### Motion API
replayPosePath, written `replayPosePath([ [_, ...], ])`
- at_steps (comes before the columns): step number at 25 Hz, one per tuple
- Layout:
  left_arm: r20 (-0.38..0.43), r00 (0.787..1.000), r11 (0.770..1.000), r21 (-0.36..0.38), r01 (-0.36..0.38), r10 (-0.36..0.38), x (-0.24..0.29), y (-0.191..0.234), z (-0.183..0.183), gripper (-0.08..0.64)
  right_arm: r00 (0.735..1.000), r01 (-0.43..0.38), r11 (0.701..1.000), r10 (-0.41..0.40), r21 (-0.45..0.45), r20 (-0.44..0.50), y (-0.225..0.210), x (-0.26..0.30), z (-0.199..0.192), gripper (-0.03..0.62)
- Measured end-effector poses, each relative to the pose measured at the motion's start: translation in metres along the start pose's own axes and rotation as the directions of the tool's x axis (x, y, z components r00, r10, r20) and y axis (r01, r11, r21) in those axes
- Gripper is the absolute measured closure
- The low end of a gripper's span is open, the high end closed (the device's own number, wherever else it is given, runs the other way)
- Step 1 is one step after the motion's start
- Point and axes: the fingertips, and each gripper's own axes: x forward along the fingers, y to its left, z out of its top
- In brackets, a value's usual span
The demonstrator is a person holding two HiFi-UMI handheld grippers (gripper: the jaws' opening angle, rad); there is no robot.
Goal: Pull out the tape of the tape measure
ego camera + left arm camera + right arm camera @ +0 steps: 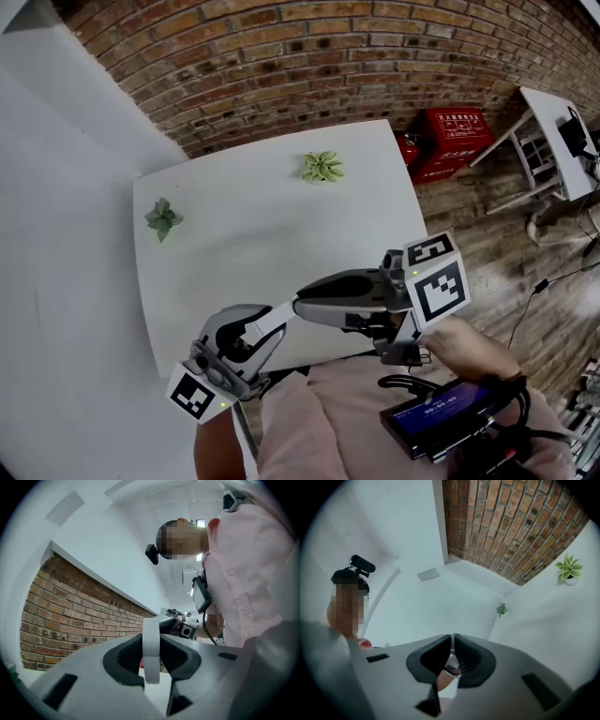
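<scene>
Left gripper (151, 660) pinches a white tape measure (151, 637), a slim case seen edge-on, upright between its pads, held in the air by the near edge of a white table (281, 216). Right gripper (452, 656), fingers almost together, nips the small metal tab (451, 667) at the tape's end
</scene>
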Motion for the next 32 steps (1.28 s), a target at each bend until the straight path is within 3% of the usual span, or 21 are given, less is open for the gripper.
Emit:
replayPosePath([
  [32, -0.013, 0.999, 0.999, -0.021, -0.05, 0.05, -0.026, 0.012, -0.002, 0.459, 0.985, 0.112, 0.993, -0.105, -0.04, 0.14, -0.01, -0.051, 0.035, 0.561],
])
